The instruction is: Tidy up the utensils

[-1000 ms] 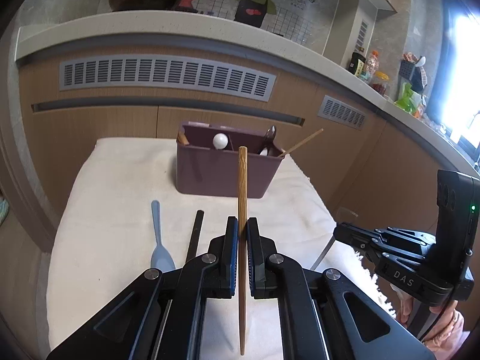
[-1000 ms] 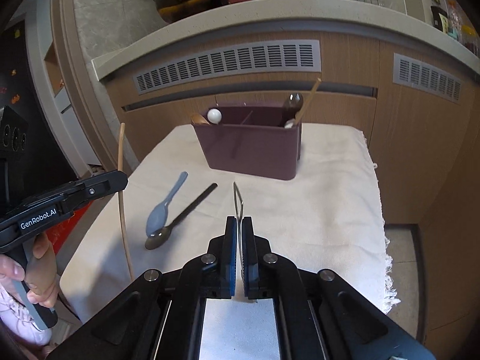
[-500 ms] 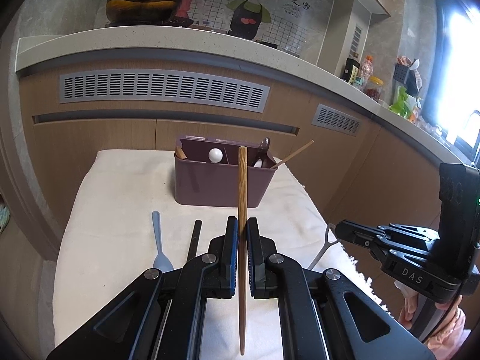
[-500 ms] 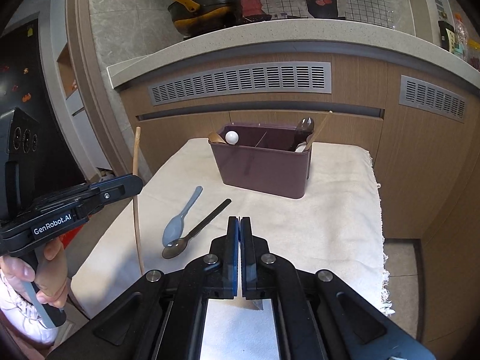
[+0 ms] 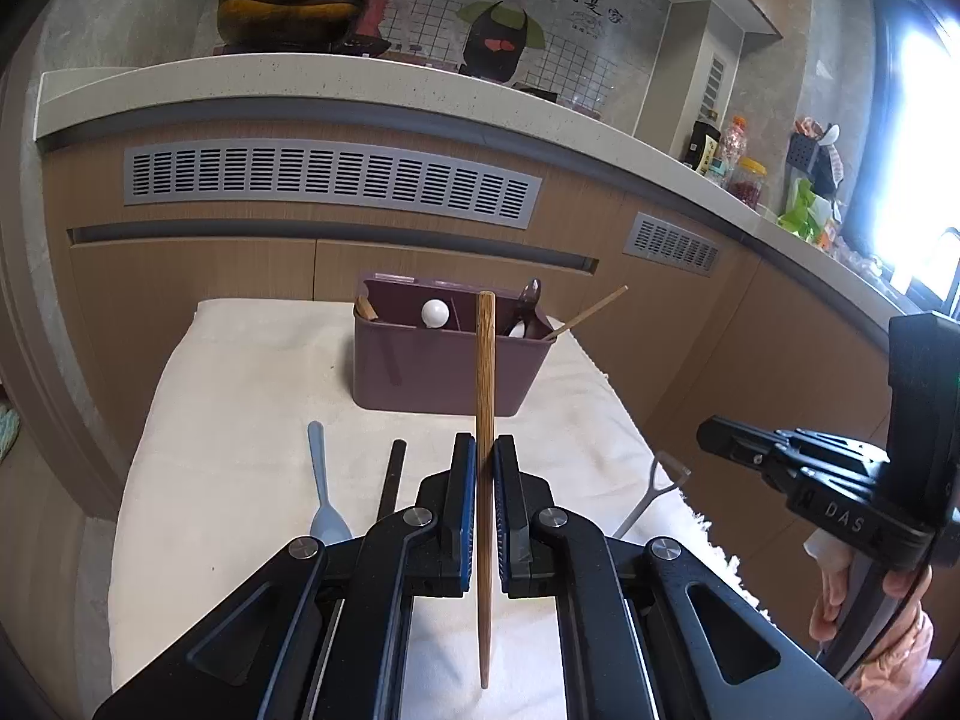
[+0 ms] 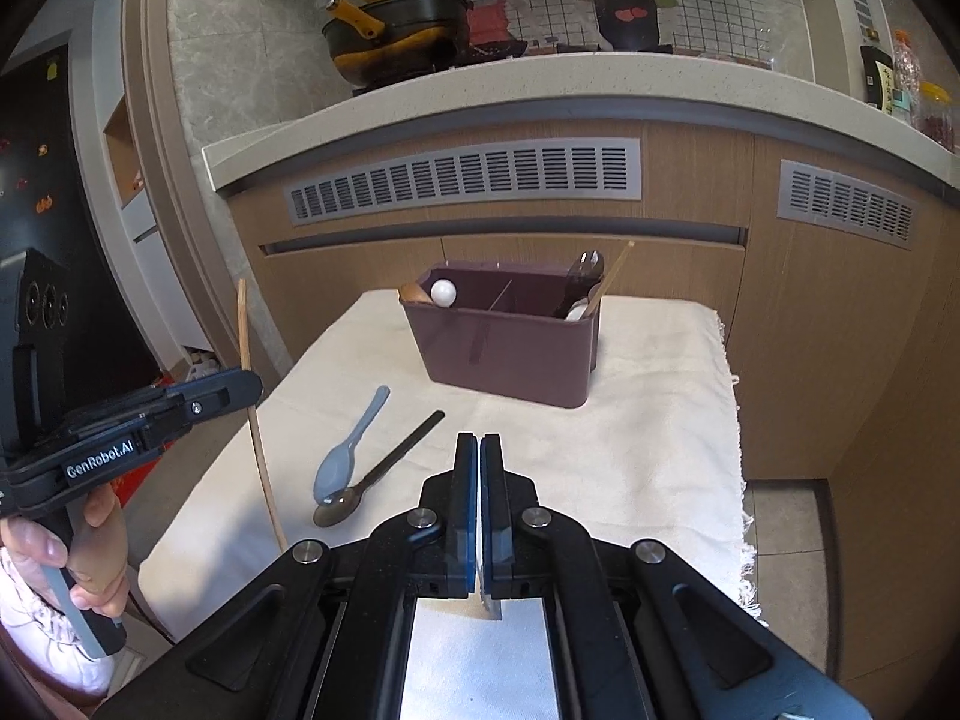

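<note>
gripping a wooden chopstick [image 5: 483, 480], left fingers [image 5: 462, 516] clenched; right fingers [image 6: 465, 510] pinch a metal utensil [image 5: 651, 495].

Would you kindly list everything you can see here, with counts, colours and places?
cloth: 1, cream, covering the table
organizer: 1, purple, far end of the cloth, divided inside
white ball: 1, white, organizer's left end
dark spoon: 1, dark, organizer's right end
leaning chopstick: 1, wood, organizer's right end
blue spoon: 1, pale blue, lying on the cloth
black-handled spoon: 1, black and metal, beside the blue spoon
pot: 1, black and yellow, on the counter
wooden chopstick: 1, brown, clamped upright
metal utensil: 1, silver, type unclear
left gripper: black, shut on the wooden chopstick
right gripper: black, shut on the metal utensil
</note>
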Demonstrator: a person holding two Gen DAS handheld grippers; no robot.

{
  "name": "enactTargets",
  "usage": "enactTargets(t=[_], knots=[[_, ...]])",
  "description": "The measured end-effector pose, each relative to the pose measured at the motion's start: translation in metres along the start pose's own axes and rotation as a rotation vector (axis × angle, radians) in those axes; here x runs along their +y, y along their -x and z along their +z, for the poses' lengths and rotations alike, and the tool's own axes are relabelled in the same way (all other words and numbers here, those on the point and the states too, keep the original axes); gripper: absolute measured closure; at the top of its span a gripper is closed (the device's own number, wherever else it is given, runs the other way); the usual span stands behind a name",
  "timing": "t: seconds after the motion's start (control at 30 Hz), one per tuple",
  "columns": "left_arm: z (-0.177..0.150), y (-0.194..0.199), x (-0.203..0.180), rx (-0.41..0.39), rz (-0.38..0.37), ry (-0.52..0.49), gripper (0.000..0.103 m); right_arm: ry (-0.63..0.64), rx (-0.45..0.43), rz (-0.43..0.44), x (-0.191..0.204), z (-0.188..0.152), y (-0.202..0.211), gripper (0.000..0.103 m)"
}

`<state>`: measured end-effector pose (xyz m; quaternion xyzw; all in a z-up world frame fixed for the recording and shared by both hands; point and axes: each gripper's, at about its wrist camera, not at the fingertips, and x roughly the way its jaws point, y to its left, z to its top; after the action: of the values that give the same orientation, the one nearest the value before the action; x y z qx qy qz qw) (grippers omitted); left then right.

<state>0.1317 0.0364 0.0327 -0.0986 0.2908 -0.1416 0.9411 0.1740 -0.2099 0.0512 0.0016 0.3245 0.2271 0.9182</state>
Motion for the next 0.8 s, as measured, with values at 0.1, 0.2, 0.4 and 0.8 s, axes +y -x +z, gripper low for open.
enactTargets(t=[0.1, 0.2, 0.4, 0.8], knots=[[-0.001, 0.0, 0.0, -0.001, 0.0, 0.001, 0.097, 0.042, 0.016, -0.027, 0.002, 0.0, -0.001, 0.102], [-0.002, 0.0, 0.001, 0.004, 0.003, 0.005, 0.096, 0.067, 0.053, -0.034, 0.003, -0.013, -0.013, 0.082], [-0.002, 0.002, 0.009, 0.004, 0.02, 0.004, 0.096, 0.107, 0.199, 0.025, 0.009, -0.052, -0.045, 0.04], [-0.017, -0.015, 0.04, 0.057, 0.074, 0.044, 0.095, -0.235, 0.451, 0.136, 0.003, -0.104, -0.108, 0.039]])
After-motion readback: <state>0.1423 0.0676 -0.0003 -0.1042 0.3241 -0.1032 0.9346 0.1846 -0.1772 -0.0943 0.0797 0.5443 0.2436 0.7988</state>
